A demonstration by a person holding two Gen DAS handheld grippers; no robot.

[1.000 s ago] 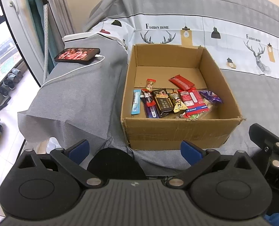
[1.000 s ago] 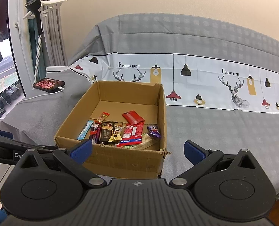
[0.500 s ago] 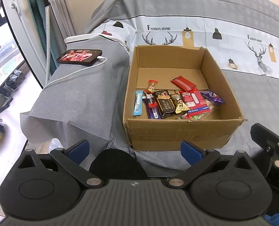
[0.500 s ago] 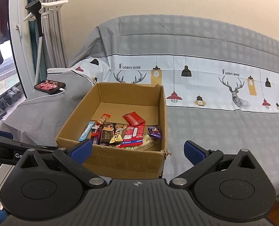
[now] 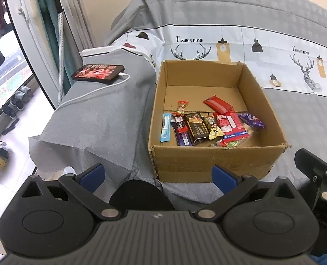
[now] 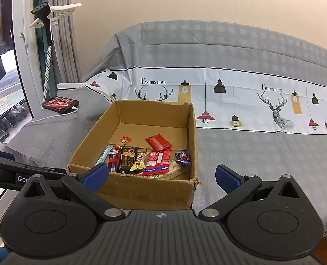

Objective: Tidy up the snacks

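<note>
Both grippers hover short of the open brown cardboard box [image 5: 216, 154], which sits on the grey cloth-covered bed [image 5: 101, 119]. The left gripper [image 5: 158, 174] has its blue-tipped fingers [image 5: 92, 174] spread wide, holding nothing. Same on the right gripper [image 6: 162, 175]: fingers apart, empty. Inside the box, the wrapped snacks [image 5: 209, 123] lie bunched along the near wall, with a red packet [image 5: 217, 104] lying a little farther back. Off to the left, a black phone with a lit screen [image 5: 98, 73] rests on the bed, white cable plugged in.
</note>
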